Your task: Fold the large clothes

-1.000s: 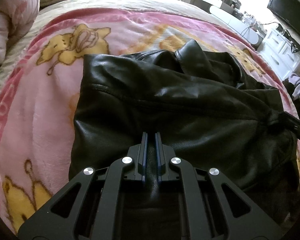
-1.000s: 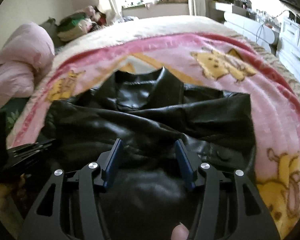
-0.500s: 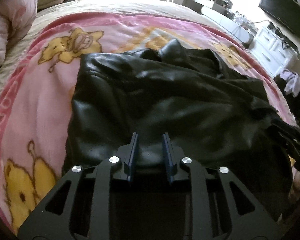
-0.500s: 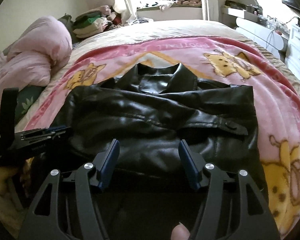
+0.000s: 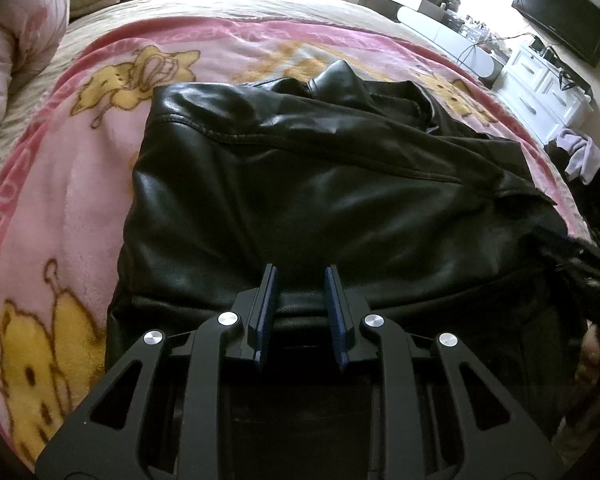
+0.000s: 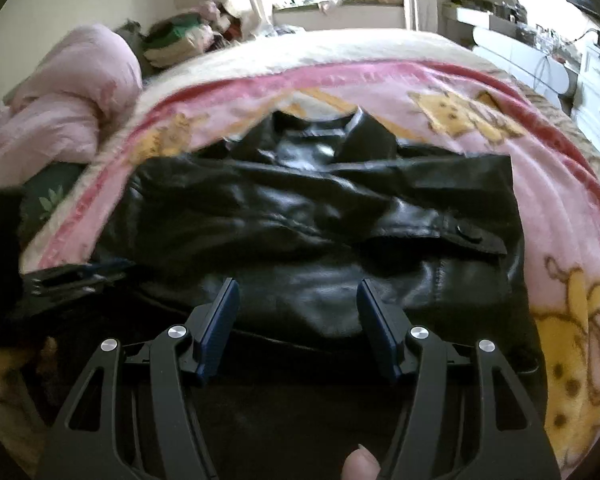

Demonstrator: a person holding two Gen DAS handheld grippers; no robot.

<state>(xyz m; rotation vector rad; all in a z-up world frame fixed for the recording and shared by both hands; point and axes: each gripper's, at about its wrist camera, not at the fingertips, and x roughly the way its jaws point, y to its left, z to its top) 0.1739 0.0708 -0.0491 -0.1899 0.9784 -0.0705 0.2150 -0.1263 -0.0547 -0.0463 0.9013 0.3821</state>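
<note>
One black leather jacket (image 5: 320, 184) lies on the pink blanket (image 5: 60, 200) that covers the bed, and it takes most of the blanket's middle, reaching close to the near edge. It is folded into a rough rectangle. Its surface is shiny and has soft wrinkles. The collar (image 6: 356, 136) stands up a little at the far side, and a sleeve lies across the body, with a strap and a button (image 6: 466, 234) toward the right edge. The left gripper (image 5: 301, 280) is over the near hem of the jacket; its jaws have a narrow gap and hold nothing. The right gripper (image 6: 296, 292) is also at the near hem, with jaws spread wide and empty. The blanket has yellow cartoon figures (image 5: 32, 344) and a darker pink border.
</note>
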